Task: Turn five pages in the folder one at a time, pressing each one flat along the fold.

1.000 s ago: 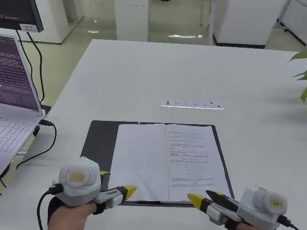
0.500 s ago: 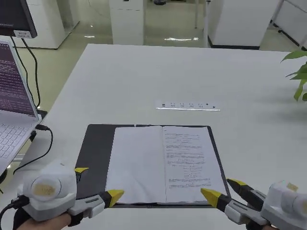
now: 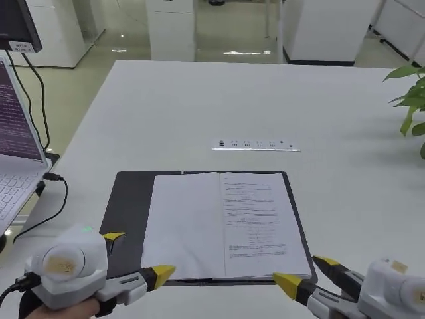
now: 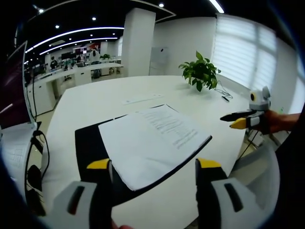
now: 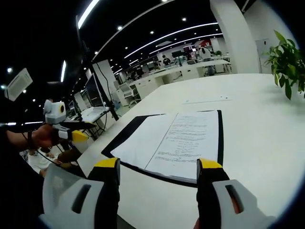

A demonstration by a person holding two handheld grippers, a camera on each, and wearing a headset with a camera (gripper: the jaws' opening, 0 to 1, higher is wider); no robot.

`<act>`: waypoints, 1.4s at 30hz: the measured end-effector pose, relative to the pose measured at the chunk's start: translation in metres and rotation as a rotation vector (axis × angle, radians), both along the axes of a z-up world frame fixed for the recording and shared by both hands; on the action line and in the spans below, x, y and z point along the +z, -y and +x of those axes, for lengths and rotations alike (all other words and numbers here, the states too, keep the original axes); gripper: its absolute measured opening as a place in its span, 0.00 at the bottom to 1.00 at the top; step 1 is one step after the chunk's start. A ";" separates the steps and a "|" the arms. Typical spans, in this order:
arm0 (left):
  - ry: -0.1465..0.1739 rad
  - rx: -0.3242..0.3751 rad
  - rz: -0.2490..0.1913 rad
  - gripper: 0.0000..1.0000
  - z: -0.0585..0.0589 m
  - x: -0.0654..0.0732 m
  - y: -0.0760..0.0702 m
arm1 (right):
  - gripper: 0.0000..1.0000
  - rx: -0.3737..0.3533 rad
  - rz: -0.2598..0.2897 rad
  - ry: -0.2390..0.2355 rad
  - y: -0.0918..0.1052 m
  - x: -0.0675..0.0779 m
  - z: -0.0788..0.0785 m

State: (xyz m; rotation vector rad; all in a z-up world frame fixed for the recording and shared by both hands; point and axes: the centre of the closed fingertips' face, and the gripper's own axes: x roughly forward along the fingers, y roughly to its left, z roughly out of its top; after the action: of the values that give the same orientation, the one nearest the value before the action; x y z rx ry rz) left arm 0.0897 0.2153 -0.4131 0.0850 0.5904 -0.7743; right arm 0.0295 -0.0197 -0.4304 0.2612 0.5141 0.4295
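Observation:
The black folder [image 3: 125, 212] lies open on the white table, a blank page [image 3: 182, 222] on its left half and a printed page [image 3: 255, 222] on its right. My left gripper [image 3: 136, 256] hovers open just off the folder's near left corner, nothing between its yellow-tipped fingers. My right gripper [image 3: 307, 272] hangs open off the near right corner, also holding nothing. In the left gripper view the folder [image 4: 88, 143] lies ahead of the left gripper [image 4: 155, 164]. From the right gripper view the printed page [image 5: 188, 138] sits beyond the right gripper [image 5: 159, 164].
A white power strip [image 3: 255, 145] lies on the table beyond the folder. A laptop [image 3: 13, 153] with a cable [image 3: 50, 206] stands at the left edge. A potted plant [image 3: 412, 100] is at the far right. The table edge [image 3: 219, 309] is near the grippers.
The head view has shifted slightly. Both grippers have drawn back toward me and outward from the folder's near edge. The pages lie as before.

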 end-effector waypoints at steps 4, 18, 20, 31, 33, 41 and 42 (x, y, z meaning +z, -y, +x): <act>0.000 -0.016 0.003 0.70 0.002 0.001 0.013 | 0.64 -0.016 0.021 -0.002 0.006 0.000 -0.002; -0.053 -0.139 -0.047 0.69 0.010 -0.005 0.094 | 0.66 -0.042 0.051 -0.079 0.021 -0.023 -0.024; -0.055 -0.176 -0.045 0.67 0.010 -0.008 0.108 | 0.66 -0.044 0.056 -0.093 0.022 -0.027 -0.026; -0.066 -0.355 -0.002 0.61 0.008 -0.028 0.185 | 0.66 -0.055 0.080 -0.111 0.026 -0.027 -0.026; -0.078 -0.381 0.024 0.60 0.006 -0.038 0.196 | 0.64 -0.053 0.085 -0.115 0.029 -0.027 -0.026; -0.087 -0.445 0.078 0.56 0.004 -0.070 0.228 | 0.65 -0.055 0.088 -0.142 0.039 -0.038 -0.030; -0.098 -0.445 0.077 0.54 0.005 -0.074 0.232 | 0.65 -0.054 0.088 -0.149 0.040 -0.040 -0.032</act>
State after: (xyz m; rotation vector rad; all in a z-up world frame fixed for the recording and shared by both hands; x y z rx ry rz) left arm 0.0949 -0.0168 -0.4874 0.2562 0.7049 -1.1916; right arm -0.0025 -0.0600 -0.4708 0.3929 0.6332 0.3817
